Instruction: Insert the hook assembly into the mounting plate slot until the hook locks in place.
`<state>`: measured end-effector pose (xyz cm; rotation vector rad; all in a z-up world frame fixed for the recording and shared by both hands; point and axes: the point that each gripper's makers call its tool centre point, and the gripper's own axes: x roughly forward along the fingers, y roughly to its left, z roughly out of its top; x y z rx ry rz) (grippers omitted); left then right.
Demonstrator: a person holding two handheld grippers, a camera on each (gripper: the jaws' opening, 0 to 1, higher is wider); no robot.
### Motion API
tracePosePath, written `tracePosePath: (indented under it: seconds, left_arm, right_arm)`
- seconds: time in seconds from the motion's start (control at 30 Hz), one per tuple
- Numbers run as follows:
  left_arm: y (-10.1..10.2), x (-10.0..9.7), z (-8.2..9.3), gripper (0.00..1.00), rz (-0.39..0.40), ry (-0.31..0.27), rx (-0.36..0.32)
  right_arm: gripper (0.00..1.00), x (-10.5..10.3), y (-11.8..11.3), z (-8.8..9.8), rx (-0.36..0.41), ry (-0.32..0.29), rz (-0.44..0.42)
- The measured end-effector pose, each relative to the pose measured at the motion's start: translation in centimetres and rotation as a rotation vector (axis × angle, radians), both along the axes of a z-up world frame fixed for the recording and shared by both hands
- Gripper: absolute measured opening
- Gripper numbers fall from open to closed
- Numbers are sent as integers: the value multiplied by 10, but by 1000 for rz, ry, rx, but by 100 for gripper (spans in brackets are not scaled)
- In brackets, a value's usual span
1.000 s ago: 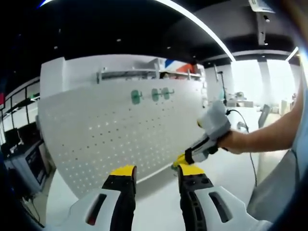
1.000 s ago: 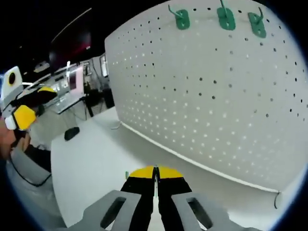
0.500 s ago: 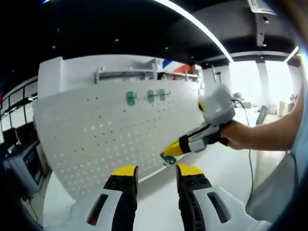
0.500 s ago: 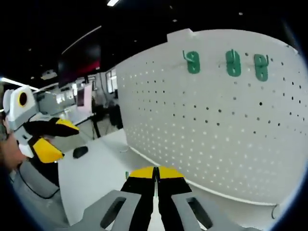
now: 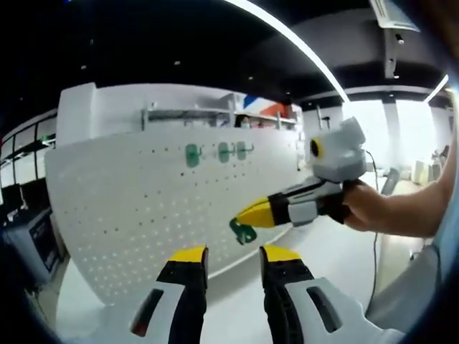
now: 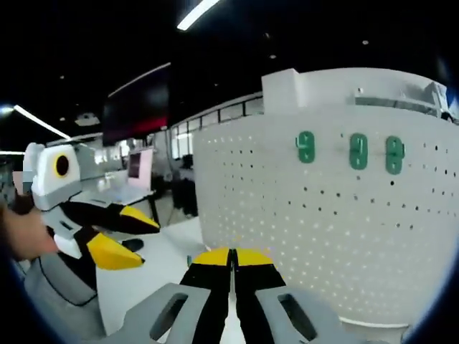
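**Right gripper has risen with the hook, up in front of the pegboard**

Since a second ago our right gripper has climbed from the table edge up in front of the white pegboard, its yellow jaws pinched tight on the green hook, which hangs just under the jaw tips in the left gripper view. We see the board standing upright on the white table, with three green hooks already mounted in a row near its top. Our left gripper stands with its jaws apart and nothing between them. A hand grips the right tool.
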<state>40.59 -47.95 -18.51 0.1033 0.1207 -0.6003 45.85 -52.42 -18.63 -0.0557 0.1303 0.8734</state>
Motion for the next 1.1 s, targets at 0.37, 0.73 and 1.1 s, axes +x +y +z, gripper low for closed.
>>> tracePosePath:
  seconds: [0.37,0.73,1.1]
  left_arm:
    - [-5,7,18,27,7,-8,-100]
    - [-11,13,36,24,11,-24,-202]
    - [-20,17,48,19,9,-51,-222]
  right_arm:
    - [0,-13,8,34,73,-119,41]
    - [0,-20,11,55,135,-170,50]
    - [0,-27,12,67,163,-193,54]
